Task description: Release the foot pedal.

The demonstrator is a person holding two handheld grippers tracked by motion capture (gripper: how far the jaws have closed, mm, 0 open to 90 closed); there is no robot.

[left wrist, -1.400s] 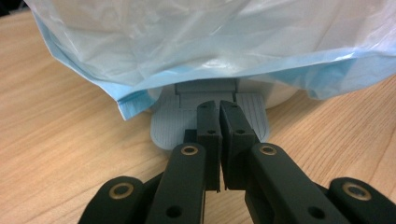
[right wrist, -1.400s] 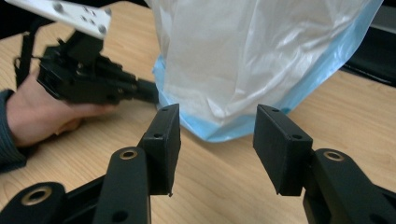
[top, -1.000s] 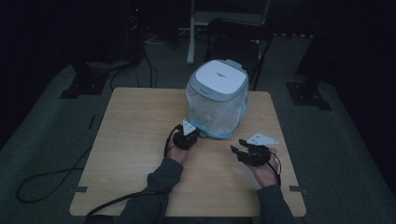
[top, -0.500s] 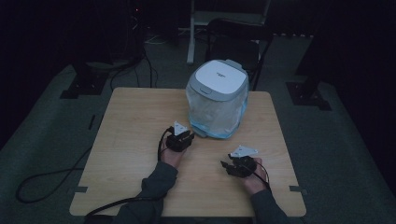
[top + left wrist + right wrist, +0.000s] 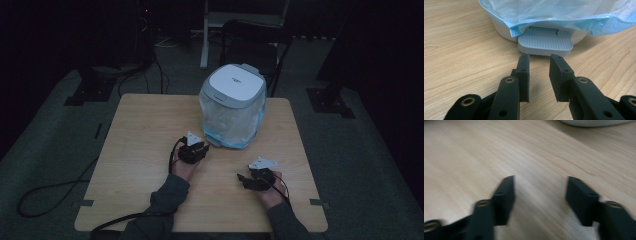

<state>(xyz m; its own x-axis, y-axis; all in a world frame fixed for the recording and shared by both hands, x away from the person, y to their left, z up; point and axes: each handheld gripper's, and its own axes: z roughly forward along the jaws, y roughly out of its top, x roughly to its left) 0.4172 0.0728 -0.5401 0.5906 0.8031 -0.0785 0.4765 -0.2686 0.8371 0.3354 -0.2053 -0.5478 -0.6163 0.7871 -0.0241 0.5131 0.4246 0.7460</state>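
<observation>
Pale wood-grain table (image 5: 461, 50), thin crinkled blue plastic bag (image 5: 564, 15) (translucent), ribbed matt grey plastic pedal (image 5: 545, 43).

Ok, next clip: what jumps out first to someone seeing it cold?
The white pedal bin lined with a blue plastic bag stands at the far middle of the wooden table. The left gripper, jaws open, points at the bin's grey foot pedal, just short of it. The right gripper hangs open over bare wood nearer the person.
</observation>
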